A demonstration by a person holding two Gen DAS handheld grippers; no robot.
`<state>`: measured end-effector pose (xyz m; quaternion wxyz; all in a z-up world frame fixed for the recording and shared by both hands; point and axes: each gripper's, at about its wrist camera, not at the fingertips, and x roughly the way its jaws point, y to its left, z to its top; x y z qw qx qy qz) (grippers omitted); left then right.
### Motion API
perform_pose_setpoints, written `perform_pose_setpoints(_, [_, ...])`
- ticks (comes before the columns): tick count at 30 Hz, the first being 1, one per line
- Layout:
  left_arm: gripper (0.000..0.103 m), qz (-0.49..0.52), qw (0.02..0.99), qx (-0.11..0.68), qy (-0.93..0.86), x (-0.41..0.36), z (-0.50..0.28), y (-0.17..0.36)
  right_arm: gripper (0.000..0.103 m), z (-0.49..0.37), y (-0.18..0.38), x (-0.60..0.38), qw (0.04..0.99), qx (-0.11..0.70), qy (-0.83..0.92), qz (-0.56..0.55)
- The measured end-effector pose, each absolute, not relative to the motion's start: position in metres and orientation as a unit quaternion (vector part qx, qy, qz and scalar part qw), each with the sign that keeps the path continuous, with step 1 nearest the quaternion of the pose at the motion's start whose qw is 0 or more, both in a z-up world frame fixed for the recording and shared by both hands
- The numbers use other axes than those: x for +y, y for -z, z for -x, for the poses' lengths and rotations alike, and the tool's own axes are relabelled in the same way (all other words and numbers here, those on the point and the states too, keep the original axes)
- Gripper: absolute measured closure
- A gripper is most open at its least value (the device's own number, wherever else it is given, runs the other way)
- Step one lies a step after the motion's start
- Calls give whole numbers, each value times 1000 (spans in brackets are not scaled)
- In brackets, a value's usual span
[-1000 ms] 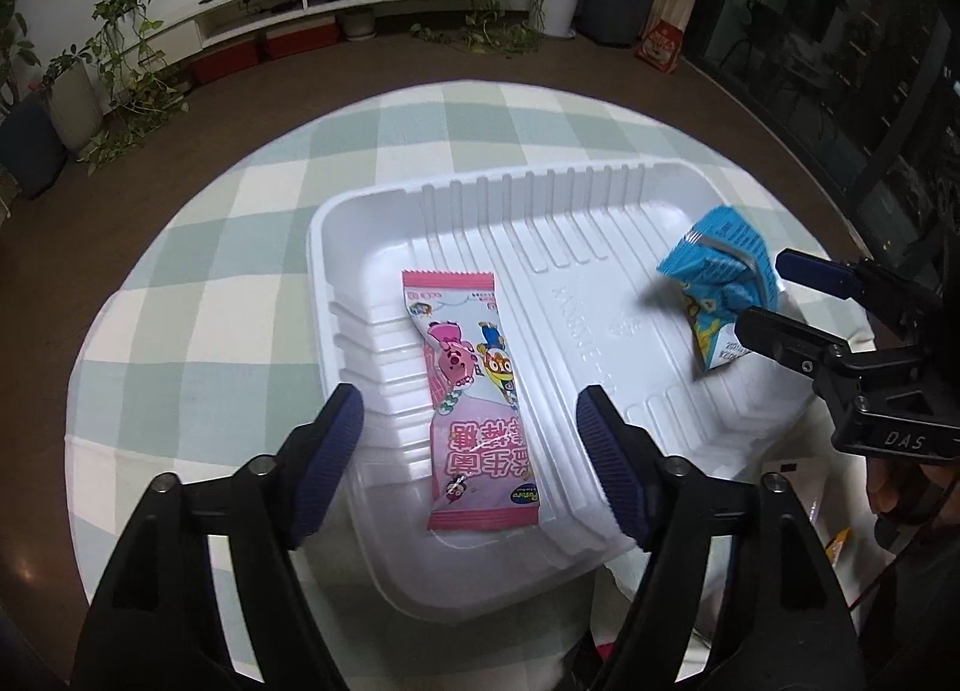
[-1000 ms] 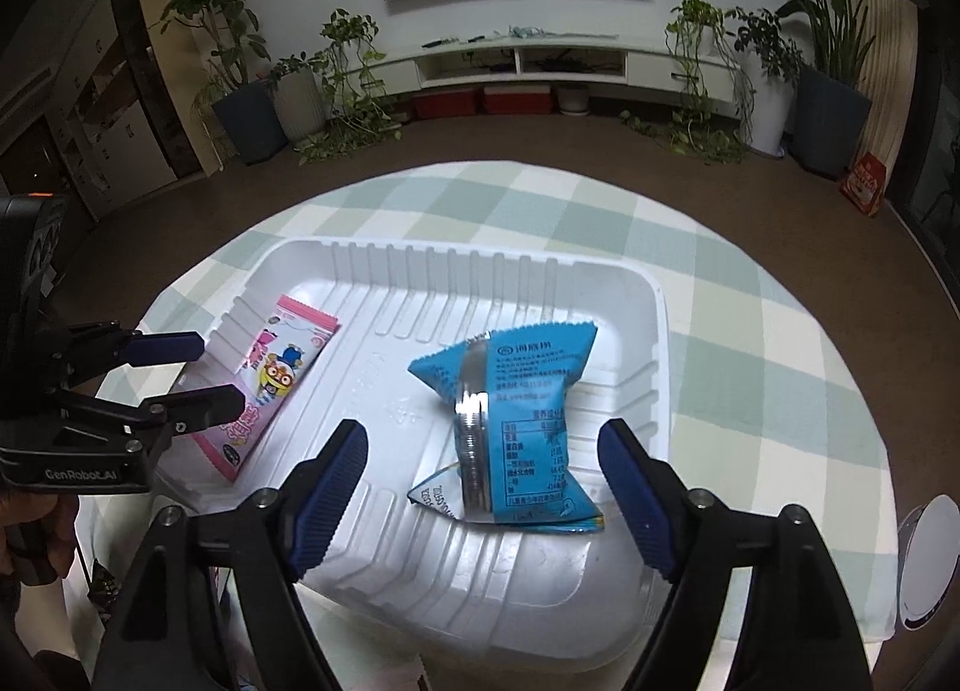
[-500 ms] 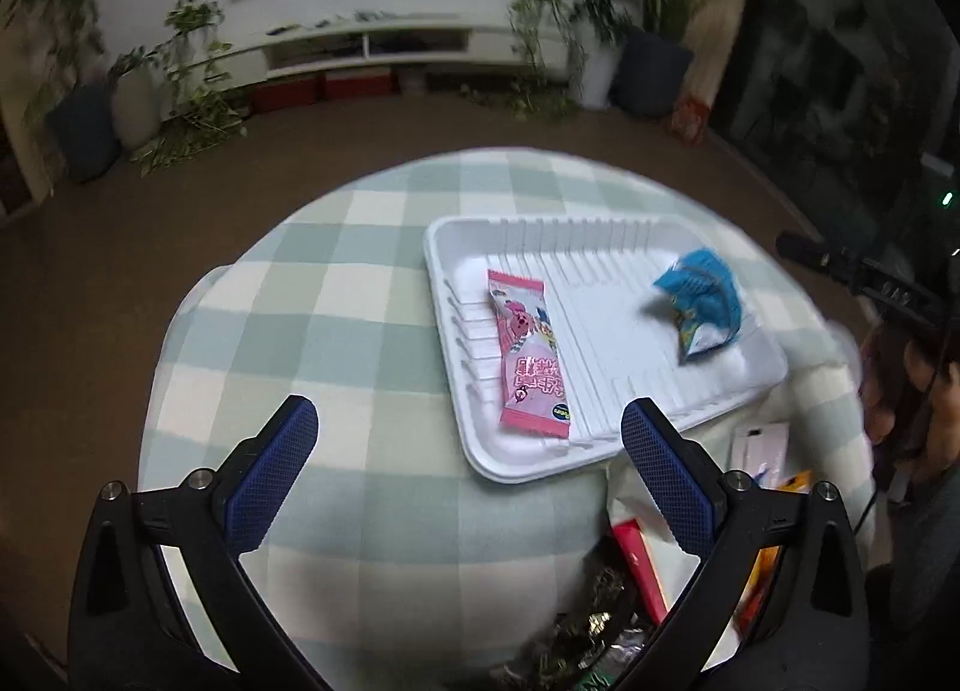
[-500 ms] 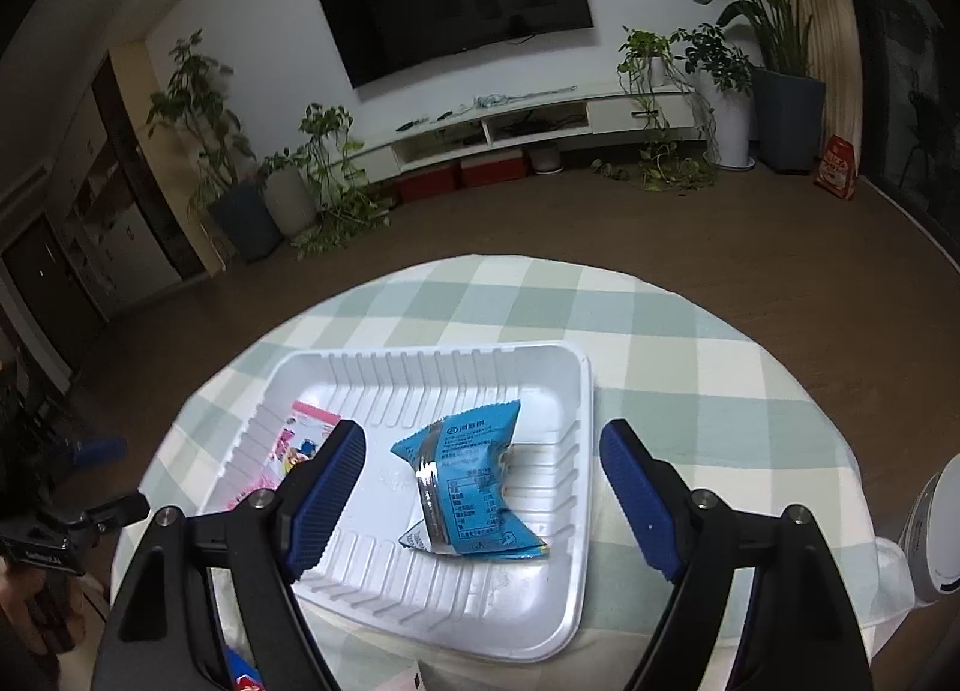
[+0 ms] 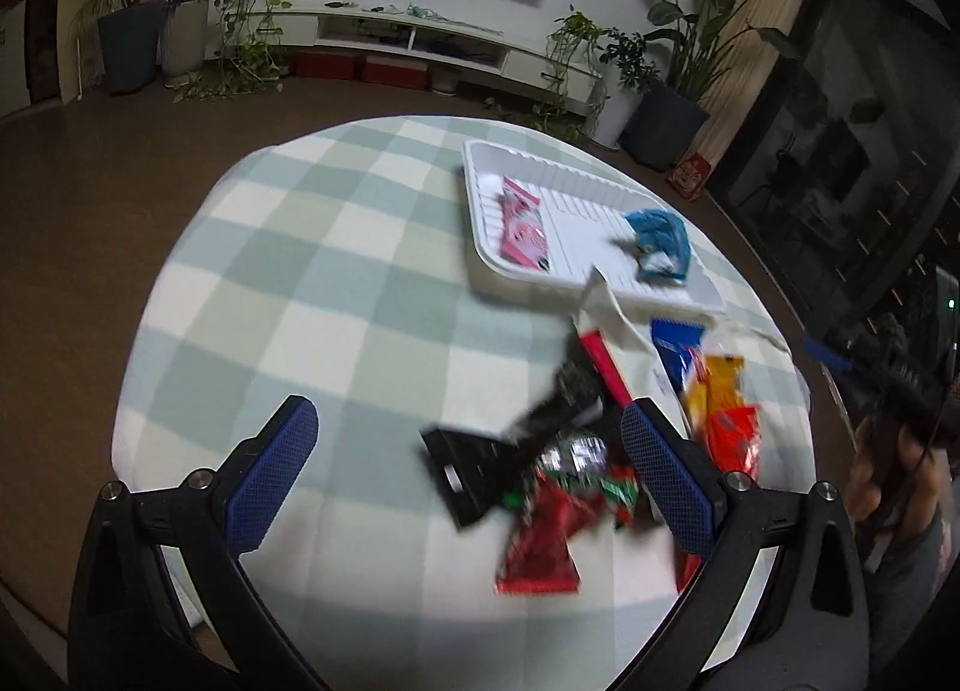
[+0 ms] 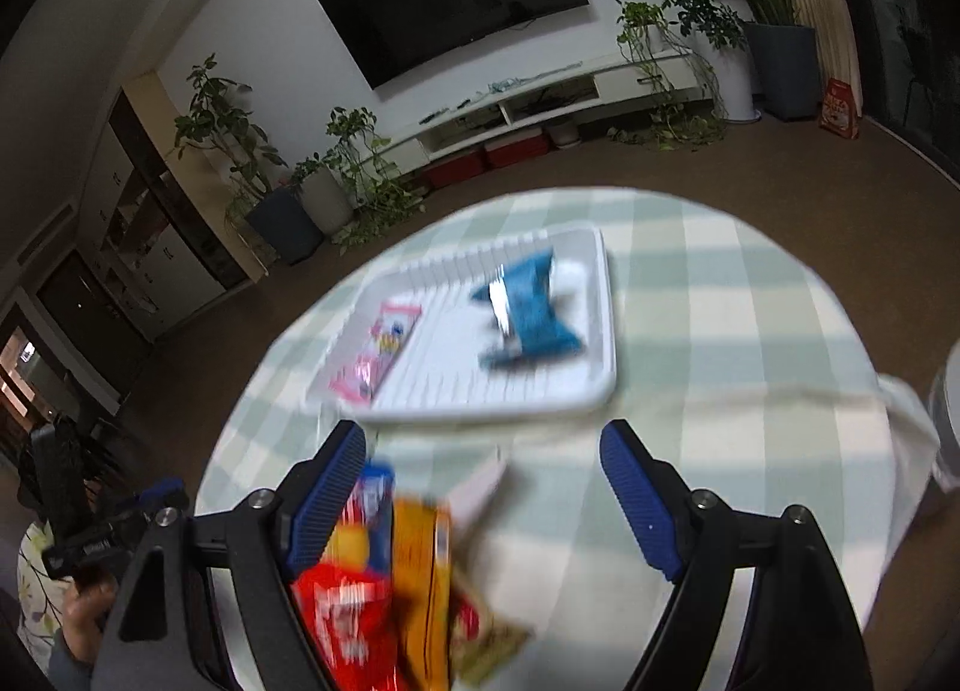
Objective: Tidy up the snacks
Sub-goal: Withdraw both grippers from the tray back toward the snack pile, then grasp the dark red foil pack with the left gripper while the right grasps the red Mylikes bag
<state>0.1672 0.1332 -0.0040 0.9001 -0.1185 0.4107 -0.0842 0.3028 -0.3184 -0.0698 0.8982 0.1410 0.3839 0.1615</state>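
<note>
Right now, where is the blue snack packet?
The blue snack packet lies in the white tray, at its right end in the left wrist view, apart from the pink packet.

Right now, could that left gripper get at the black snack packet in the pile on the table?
Probably yes. The left gripper is open and empty, and the black packet lies uncovered on the checked tablecloth just ahead, between its fingers in that view. Red wrappers crowd one edge, so it might catch them too.

A dark television (image 6: 453, 12) hangs on the white wall above a low white media shelf (image 6: 540, 102). Potted plants (image 6: 282, 175) line the brown floor (image 5: 90, 162). Dark glass doors (image 5: 840, 150) stand at right.
</note>
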Motion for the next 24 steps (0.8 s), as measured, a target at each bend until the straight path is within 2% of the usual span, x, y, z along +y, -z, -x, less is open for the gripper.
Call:
perform_pose_setpoints(3, [0,95,906,405,82,113,-140,10,20,-267,87,-302,896,403,-150,-112])
perform_pose_setpoints(7, [0,12,909,409,79,76,-115,25,20,-232,87,-284,905,387,-153,-85])
perform_pose_setpoints(16, [1,25,909,406,94,72,-117,37,20,-204,103,-252,902,400,-159,-42])
perform_pose_setpoints(21, [1,18,899,420,123,68,-131,45,21,-201,95,-233,910,382,-163,-10])
perform_pose_setpoints(24, [13,7,893,430,129,63,-140,51,24,-208,94,-227,906,386,-171,-14])
